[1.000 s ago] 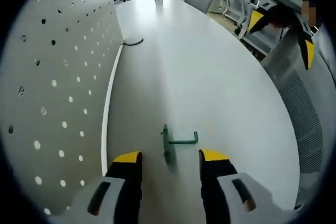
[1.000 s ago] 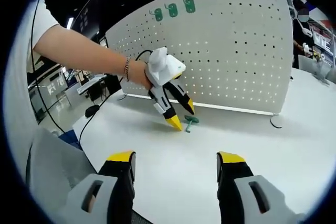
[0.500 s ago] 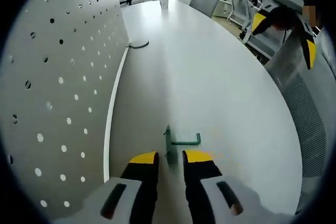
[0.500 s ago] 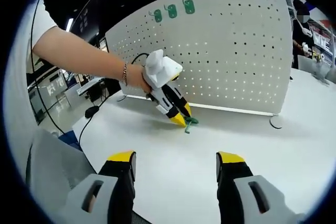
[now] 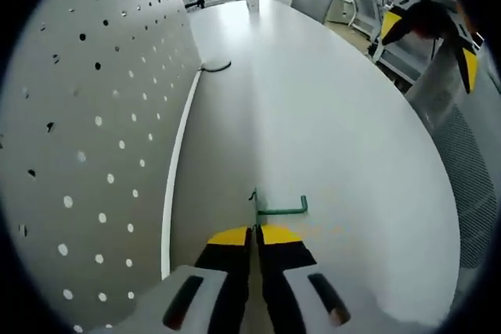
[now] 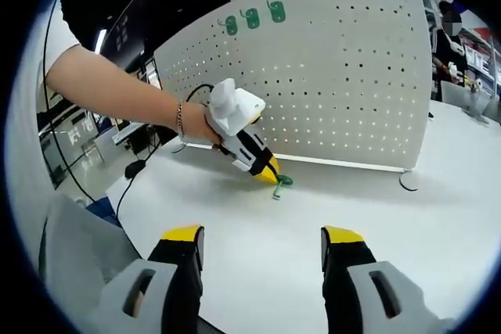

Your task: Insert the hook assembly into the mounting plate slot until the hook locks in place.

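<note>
- Left gripper [image 5: 254,234] has its jaws pinched on the green hook [image 5: 275,209], which lies on the white table [image 5: 344,131] near the pegboard [image 5: 86,115].
- Right gripper [image 6: 261,238] hangs above the table's near edge, jaws wide, holding nothing.
- Three green hooks [image 6: 252,18] hang at the pegboard's top.

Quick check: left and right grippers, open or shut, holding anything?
Left gripper: shut on the small green metal hook lying on the white table.
Right gripper: open, holding nothing, above the table.
</note>
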Demonstrator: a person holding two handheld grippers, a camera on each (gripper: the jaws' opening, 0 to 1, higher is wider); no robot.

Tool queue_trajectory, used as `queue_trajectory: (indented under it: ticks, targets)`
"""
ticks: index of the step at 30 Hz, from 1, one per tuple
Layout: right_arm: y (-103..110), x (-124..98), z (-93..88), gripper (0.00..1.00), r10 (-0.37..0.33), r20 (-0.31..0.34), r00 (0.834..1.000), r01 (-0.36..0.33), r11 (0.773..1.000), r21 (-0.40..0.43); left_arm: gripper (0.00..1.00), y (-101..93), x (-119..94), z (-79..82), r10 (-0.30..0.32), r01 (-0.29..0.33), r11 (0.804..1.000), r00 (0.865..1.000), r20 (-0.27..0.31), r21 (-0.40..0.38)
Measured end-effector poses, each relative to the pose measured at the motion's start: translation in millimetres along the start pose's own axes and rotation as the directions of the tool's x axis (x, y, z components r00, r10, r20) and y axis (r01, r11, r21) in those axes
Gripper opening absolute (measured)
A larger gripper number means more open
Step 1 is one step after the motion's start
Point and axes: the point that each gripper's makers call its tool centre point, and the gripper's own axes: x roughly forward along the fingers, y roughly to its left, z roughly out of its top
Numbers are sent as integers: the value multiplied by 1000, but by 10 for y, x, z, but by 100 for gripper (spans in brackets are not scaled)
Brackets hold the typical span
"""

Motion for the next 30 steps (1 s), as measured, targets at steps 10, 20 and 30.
queue_trajectory:
  ticks: [10, 20, 30]
  targets:
    - [0, 4, 0, 58, 2, 1, 1000, -2, 1000, -1, 4, 5, 2, -8, 4, -4, 1000, 1000, -2, 24]
    - [-2, 4, 14, 58, 0, 7, 1000, 0, 1000, -1, 4, 1, -53, 54, 21, -22, 1000, 999, 50, 9]
    - [-4, 0, 39, 59, 0, 17, 1000, 0, 1000, 2, 3, -12, -181, 169, 43, -43, 999, 992, 118, -9]
